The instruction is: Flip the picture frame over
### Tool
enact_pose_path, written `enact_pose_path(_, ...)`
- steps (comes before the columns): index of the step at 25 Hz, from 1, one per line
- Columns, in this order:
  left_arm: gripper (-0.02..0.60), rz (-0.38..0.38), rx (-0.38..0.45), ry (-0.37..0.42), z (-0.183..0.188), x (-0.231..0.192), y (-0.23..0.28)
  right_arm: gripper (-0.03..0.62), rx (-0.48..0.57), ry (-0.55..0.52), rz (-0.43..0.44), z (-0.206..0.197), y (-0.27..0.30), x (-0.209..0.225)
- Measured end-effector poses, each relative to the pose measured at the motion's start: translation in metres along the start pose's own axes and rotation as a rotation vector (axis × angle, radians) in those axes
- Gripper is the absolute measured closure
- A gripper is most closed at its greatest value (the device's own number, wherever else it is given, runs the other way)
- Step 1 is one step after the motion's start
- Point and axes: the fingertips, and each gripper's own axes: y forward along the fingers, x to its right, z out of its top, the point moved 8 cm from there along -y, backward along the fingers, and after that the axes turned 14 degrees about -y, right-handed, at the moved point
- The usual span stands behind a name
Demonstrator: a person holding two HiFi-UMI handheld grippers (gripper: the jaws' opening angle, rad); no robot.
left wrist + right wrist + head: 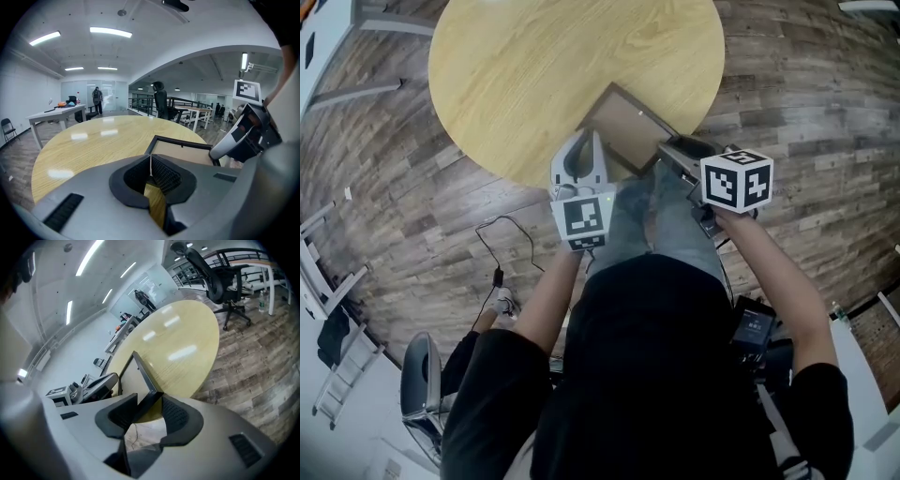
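Note:
The picture frame [625, 125] has a dark rim and a brown board face up, and lies flat at the near edge of the round wooden table [534, 66]. My right gripper [675, 150] reaches it from the right. In the right gripper view its jaws [150, 411] stand open around the frame's near corner [152, 392], and the pads do not press on it. My left gripper [584, 150] hovers over the table edge just left of the frame. It is shut on nothing [151, 165], with the frame [185, 151] lying just beyond its tips.
Wood-plank floor surrounds the table. A black cable [502, 246] lies on the floor at my left and a grey chair [422, 375] stands behind me. An office chair [220, 273] stands beyond the table. White desks [56, 113] and a distant person [97, 98] are far off.

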Motion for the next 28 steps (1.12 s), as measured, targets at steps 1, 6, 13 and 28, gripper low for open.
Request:
enact_pose_path(1, 0.558, 0.001, -0.002, 0.002, 0.000, 0.000, 0.001, 0.438, -0.003, -0.033, -0.010, 0.002, 0.001, 0.000)
enact_pose_path(6, 0.558, 0.016, -0.009, 0.012, -0.002, 0.002, 0.001, 0.427, -0.004, -0.143, -0.036, 0.005, 0.005, -0.004)
enact_pose_path(13, 0.558, 0.014, -0.017, 0.024, -0.002, 0.003, 0.000, 0.421, 0.007, -0.198, -0.079, 0.005, 0.005, -0.007)
enact_pose_path(28, 0.558, -0.001, -0.058, 0.046, -0.003, 0.005, 0.002, 0.391, -0.060, -0.685, -0.217, 0.024, 0.007, -0.027)
